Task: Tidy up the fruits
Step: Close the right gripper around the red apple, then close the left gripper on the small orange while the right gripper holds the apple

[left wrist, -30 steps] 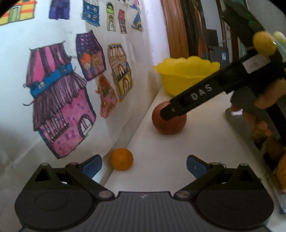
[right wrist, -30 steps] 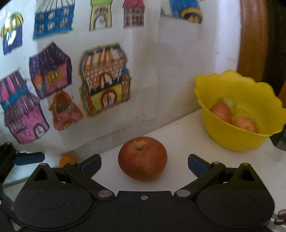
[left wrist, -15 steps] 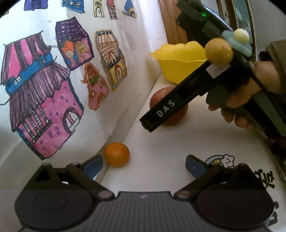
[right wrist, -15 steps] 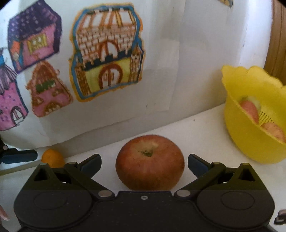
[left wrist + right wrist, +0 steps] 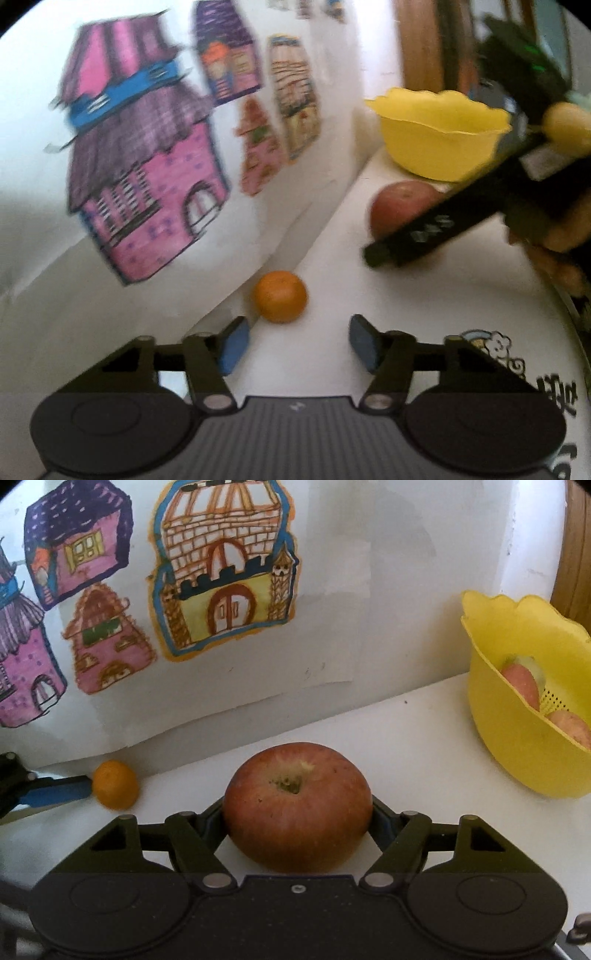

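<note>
Closing in from both sides, the right gripper [image 5: 297, 821] has its fingers pressed against a red apple [image 5: 297, 805] resting on the white surface [image 5: 417, 753], its jaws having just narrowed onto the fruit. Nearby, the left gripper [image 5: 297, 345] has also just been closing, yet its blue fingers [image 5: 234, 345] remain apart and grasp nothing, with a small orange [image 5: 280, 296] lying just ahead of them beside the wall of painted houses [image 5: 225, 568]. Further along the surface stands a yellow colander [image 5: 517, 746] holding two more apples.

Glossy yellow plastic colander [image 5: 517, 746]; smooth-skinned apple [image 5: 297, 808].
</note>
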Tool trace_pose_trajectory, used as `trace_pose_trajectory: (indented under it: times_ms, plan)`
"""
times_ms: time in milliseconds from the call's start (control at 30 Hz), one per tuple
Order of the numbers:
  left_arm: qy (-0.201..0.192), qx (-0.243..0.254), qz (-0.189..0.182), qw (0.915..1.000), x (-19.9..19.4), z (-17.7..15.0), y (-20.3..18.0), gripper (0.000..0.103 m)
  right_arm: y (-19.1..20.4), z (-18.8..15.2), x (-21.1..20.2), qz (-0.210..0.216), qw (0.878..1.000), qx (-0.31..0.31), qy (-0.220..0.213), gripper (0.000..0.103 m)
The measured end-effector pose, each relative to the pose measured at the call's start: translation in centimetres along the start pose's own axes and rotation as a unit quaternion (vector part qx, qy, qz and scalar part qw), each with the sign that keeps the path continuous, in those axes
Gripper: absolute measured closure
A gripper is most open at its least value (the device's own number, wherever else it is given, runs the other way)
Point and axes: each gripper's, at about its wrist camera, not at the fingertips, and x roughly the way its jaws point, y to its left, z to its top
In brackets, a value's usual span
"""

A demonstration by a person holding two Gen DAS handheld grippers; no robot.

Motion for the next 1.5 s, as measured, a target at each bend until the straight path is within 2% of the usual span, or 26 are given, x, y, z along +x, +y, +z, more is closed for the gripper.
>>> trace_pose_trajectory:
  times_ms: [167,233,367,533,700,833,933,1033,1100,1200,1367,1500]
  plan:
    - [0.003,-0.049,0.032,0.9983,0.2,0.2,0.0,0.046,-1.1,-0.1,-0.8,0.009,0.999,0.018,0.029,0.027]
    - [0.006,-0.064,0.045,0.9969,0.6,0.6,-0.4,0.043,-1.0,0.3,-1.4,0.01,0.999,0.016,0.038,0.027]
    - [0.014,-0.087,0.05,0.9948,1.8,1.5,-1.2,0.03,-0.6,-0.1,-2.9,0.022,0.999,0.013,0.044,0.027]
    - [0.016,-0.109,0.073,0.9912,2.4,1.9,-1.8,0.029,-0.7,-1.6,-4.7,0.024,0.998,-0.002,0.051,0.027]
    - [0.015,-0.161,0.101,0.9817,2.5,2.2,-1.8,0.039,-1.4,-2.5,-6.0,0.024,0.999,0.0,0.049,0.027]
    - [0.012,-0.189,0.12,0.9746,2.3,2.3,-2.0,0.039,-1.4,-3.4,-7.2,0.028,0.999,-0.004,0.043,0.027]
    - [0.015,-0.211,0.141,0.9672,3.0,2.9,-2.5,0.043,-1.6,-3.4,-7.2,0.033,0.999,-0.003,0.037,0.027]
    - [0.015,-0.222,0.157,0.9622,3.2,3.2,-2.8,0.052,-1.6,-3.4,-7.1,0.034,0.999,-0.005,0.032,0.027]
    - [0.016,-0.223,0.163,0.9609,3.3,3.4,-2.9,0.063,-1.5,-3.5,-7.0,0.032,0.999,-0.004,0.03,0.027]
    - [0.016,-0.22,0.159,0.9622,2.9,3.1,-2.5,0.069,-1.5,-3.6,-7.3,0.031,0.999,-0.003,0.028,0.027]
    - [0.016,-0.209,0.144,0.9671,2.2,2.6,-1.8,0.069,-1.6,-4.0,-7.8,0.024,0.999,0.003,0.032,0.027]
    - [0.016,-0.188,0.116,0.9752,0.8,1.7,-0.8,0.069,-1.3,-4.4,-8.3,0.024,0.999,0.009,0.024,0.027]
